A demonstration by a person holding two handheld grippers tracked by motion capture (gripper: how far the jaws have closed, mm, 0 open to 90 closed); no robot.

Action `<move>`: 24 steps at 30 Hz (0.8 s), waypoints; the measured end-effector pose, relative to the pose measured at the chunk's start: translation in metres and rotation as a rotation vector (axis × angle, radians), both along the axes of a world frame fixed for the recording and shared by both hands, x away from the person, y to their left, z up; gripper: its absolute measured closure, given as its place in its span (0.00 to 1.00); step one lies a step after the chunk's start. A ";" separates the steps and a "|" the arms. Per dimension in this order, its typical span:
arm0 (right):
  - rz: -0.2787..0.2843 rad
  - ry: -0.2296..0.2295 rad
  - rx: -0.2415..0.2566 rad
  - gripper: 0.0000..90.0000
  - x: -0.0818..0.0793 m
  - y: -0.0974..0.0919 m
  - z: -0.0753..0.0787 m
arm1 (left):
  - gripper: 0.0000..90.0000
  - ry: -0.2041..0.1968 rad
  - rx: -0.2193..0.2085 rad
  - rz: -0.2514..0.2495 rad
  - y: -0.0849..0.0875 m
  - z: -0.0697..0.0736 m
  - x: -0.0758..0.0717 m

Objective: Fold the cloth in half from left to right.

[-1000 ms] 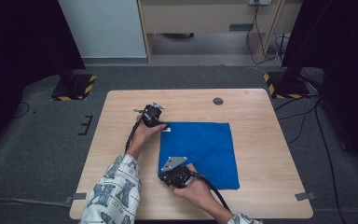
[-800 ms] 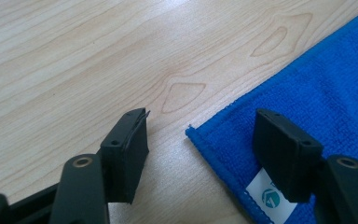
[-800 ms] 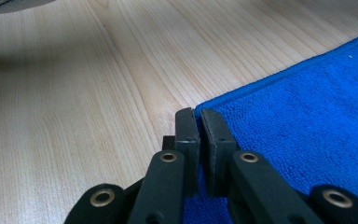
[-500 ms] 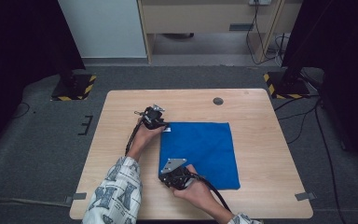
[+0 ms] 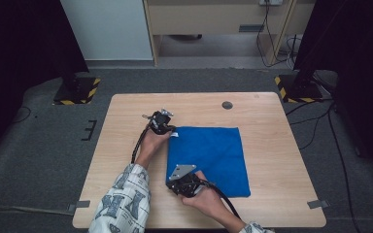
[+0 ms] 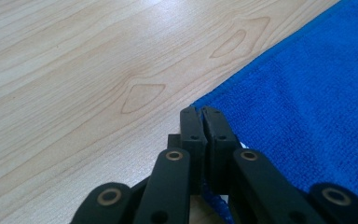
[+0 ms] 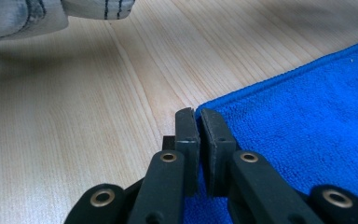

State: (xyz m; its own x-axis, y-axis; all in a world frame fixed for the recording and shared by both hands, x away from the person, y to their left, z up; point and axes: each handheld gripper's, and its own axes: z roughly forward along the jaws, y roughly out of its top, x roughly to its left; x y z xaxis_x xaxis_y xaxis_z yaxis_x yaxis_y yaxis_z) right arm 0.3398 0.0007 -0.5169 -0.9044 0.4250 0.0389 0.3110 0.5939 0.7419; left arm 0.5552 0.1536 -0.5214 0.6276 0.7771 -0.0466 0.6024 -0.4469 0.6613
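A blue cloth [image 5: 211, 155] lies flat on the wooden table [image 5: 126, 160]. My left gripper [image 5: 171, 132] is at the cloth's far left corner. Its jaws have just been closing and now stand shut [image 6: 201, 112] on that corner of the blue cloth [image 6: 307, 102], with blue fabric showing between them lower down. My right gripper [image 5: 171, 180] is at the near left corner. It is shut [image 7: 196, 113] on that corner of the cloth [image 7: 307, 107], which runs in under its jaws.
A small dark round hole [image 5: 227, 105] sits in the tabletop near the far edge. A patterned sleeve [image 7: 28, 14] of the other forearm lies on the table beyond the right gripper. Bare wood surrounds the cloth on all sides.
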 end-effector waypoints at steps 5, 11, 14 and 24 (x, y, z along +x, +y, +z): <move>0.000 -0.010 -0.001 0.96 -0.001 -0.001 0.001 | 0.98 -0.011 -0.024 0.006 0.000 0.005 -0.002; -0.003 -0.017 0.002 0.96 -0.002 -0.001 0.003 | 0.98 -0.029 -0.033 0.008 0.004 0.015 -0.003; -0.012 -0.020 -0.001 0.96 -0.003 -0.002 0.004 | 0.98 -0.027 -0.037 0.014 0.006 0.016 -0.003; -0.025 -0.035 -0.004 0.97 -0.005 -0.002 0.012 | 0.98 -0.026 -0.028 0.023 0.008 0.022 -0.003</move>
State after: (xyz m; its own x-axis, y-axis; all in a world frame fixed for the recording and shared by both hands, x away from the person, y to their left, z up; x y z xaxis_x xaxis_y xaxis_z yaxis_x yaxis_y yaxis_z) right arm 0.3344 -0.0014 -0.5050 -0.8941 0.4478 0.0063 0.3002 0.5889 0.7504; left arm 0.5522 0.1621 -0.4997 0.6113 0.7897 -0.0520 0.5943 -0.4147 0.6891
